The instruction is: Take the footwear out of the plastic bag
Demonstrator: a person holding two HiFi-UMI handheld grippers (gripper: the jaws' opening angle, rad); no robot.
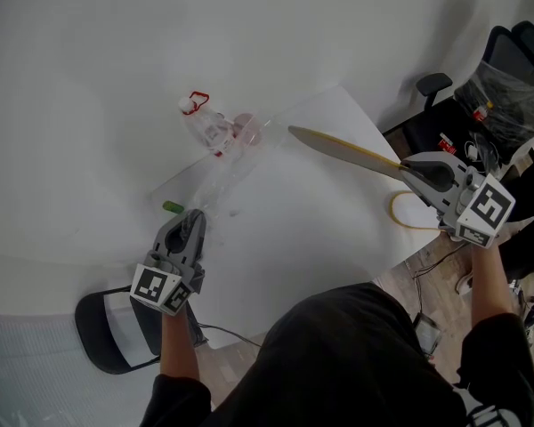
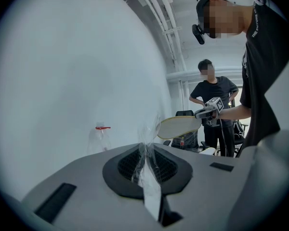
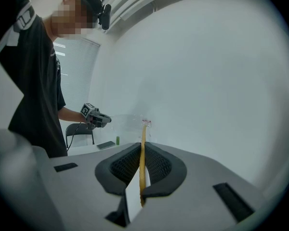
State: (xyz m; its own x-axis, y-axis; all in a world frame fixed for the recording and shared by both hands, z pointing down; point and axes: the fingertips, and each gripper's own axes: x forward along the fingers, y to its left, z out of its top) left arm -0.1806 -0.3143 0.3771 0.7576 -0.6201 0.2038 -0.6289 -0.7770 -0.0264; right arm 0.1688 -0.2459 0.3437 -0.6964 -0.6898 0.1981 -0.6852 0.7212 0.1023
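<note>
Your left gripper (image 1: 193,221) has its jaws pressed together on the near end of the plastic bag (image 1: 227,163), and the clear film is bunched up tight between the pads. From that pinch the bag runs away from you across the white tabletop (image 1: 303,238), slack and crinkled. Your right gripper (image 1: 411,171) is well off to the bag's right, past the tabletop's edge, jaws clamped on one end of the footwear (image 1: 347,149), a thin, flat, pale yellow sole. It stands edge-on between the pads in the right gripper view. The footwear hangs in the air, clear of the bag, with its free tip pointing back toward the bag's far end and ending near it; you can't tell whether tip and film touch. Just past the bag's far end there's a clear bottle (image 1: 206,128) with red at its top. A small green thing (image 1: 173,206) lies right beside the bag's near end, close to your left jaws. To the bag's right, at the tabletop's edge under your right gripper, a yellow loop (image 1: 408,213) lies flat. A black chair (image 1: 107,327) sits below the tabletop on your left side. Another person (image 2: 214,95) stands in the background behind the footwear, hands on hips.
</note>
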